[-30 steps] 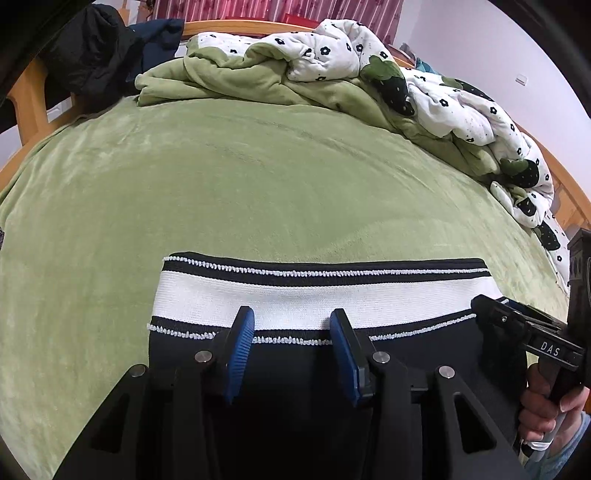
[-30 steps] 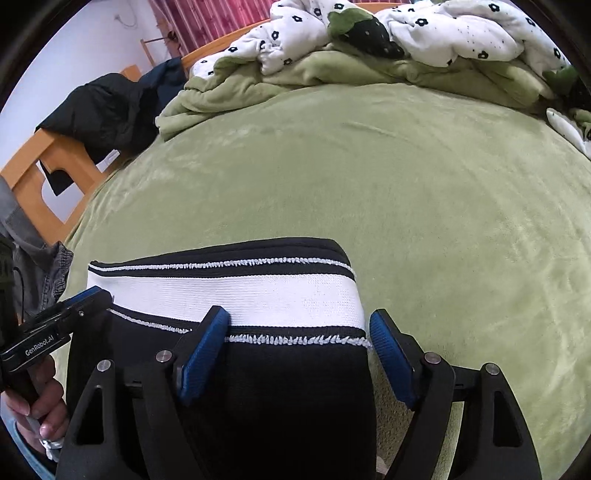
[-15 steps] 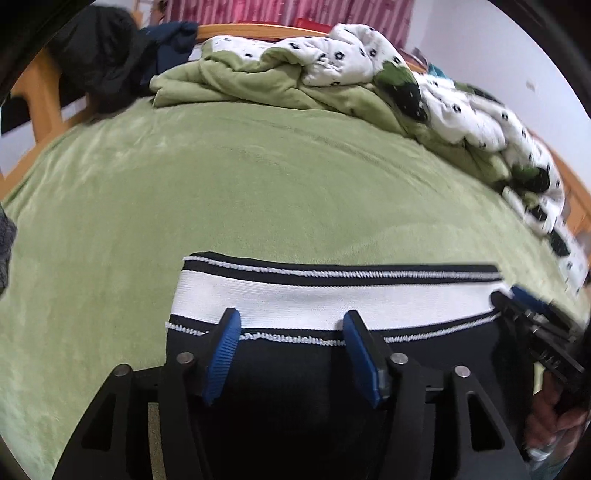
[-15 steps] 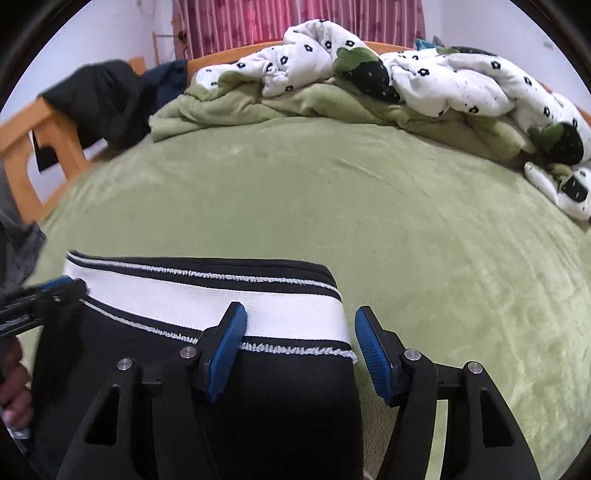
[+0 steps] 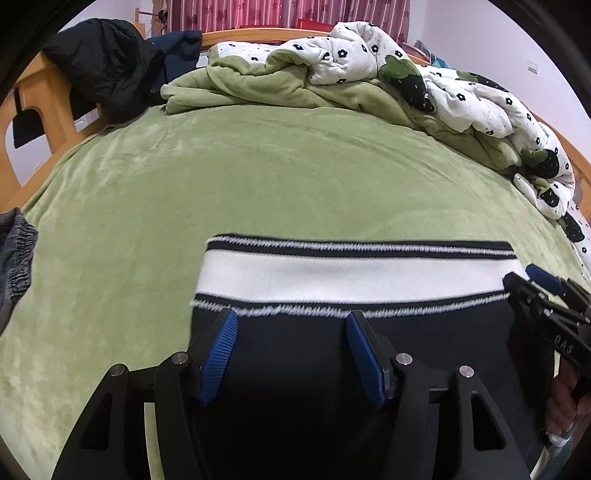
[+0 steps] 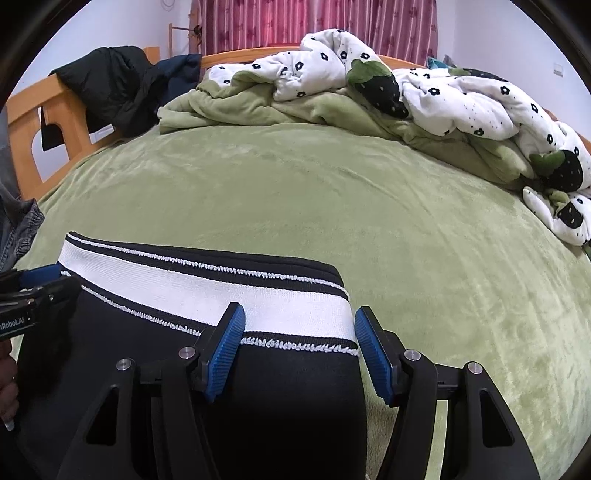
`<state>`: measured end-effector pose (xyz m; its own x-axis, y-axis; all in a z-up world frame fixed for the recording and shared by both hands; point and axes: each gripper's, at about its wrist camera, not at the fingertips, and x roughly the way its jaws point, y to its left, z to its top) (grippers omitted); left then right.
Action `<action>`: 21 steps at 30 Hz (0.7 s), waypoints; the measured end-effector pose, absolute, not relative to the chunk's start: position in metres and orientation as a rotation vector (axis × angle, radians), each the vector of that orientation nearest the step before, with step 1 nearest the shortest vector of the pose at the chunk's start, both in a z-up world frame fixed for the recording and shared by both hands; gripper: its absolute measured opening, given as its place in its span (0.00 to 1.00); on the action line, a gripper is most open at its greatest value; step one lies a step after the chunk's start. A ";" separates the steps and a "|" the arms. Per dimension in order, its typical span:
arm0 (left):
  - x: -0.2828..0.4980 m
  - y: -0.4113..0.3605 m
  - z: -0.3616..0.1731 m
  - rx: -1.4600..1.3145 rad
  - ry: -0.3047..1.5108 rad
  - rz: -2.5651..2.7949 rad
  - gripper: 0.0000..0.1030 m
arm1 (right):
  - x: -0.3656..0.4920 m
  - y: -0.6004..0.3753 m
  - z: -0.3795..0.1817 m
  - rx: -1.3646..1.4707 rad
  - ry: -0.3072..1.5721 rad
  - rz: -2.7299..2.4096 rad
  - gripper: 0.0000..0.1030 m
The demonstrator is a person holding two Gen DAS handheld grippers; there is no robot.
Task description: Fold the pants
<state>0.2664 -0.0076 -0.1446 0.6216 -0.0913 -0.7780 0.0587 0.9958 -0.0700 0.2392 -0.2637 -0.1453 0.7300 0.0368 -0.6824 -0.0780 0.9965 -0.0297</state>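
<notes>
**Supervisor:** Report the scene, largest item first.

**Operator:** I see the bed (image 5: 258, 177) filling most of both frames, covered in a green plush blanket. A crumpled duvet (image 5: 461, 96), white with black flowers and green lining, lies along the upper right of the frame. A dark jacket (image 6: 110, 81) hangs over the wooden bed frame (image 6: 33, 107) at upper left. Red curtains (image 6: 314, 22) run along the top centre.

**Supervisor:** Location of the pants?

**Operator:** The pants (image 5: 351, 354) occupy the lower centre of the left wrist frame and the lower left of the right wrist frame. The body is black; the waistband (image 6: 207, 288), white with black edging, faces the far side of the bed. I cannot tell whether the pants rest on the blanket or hang above it.

**Supervisor:** Left tool state?

**Operator:** The left tool (image 5: 291, 350) is released. Its blue pads (image 5: 218, 354) stand apart over the black fabric just below the waistband, near the left corner. I see nothing clamped between them.

**Supervisor:** Right tool state?

**Operator:** The right tool (image 6: 299, 350) is also released. Its jaws straddle the right corner of the waistband, one pad over the fabric and one just outside its edge. Each tool also appears at the far lower edge of the other camera's frame.
</notes>
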 end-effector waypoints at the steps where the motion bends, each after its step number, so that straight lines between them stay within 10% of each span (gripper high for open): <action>1: 0.262 -0.007 -0.145 -0.032 0.902 -0.081 0.58 | 0.238 -0.263 -0.145 -0.061 0.747 0.063 0.59; 21: 0.145 -0.017 -0.150 0.095 0.966 -0.148 0.63 | 0.149 -0.253 -0.143 -0.071 0.871 0.034 0.65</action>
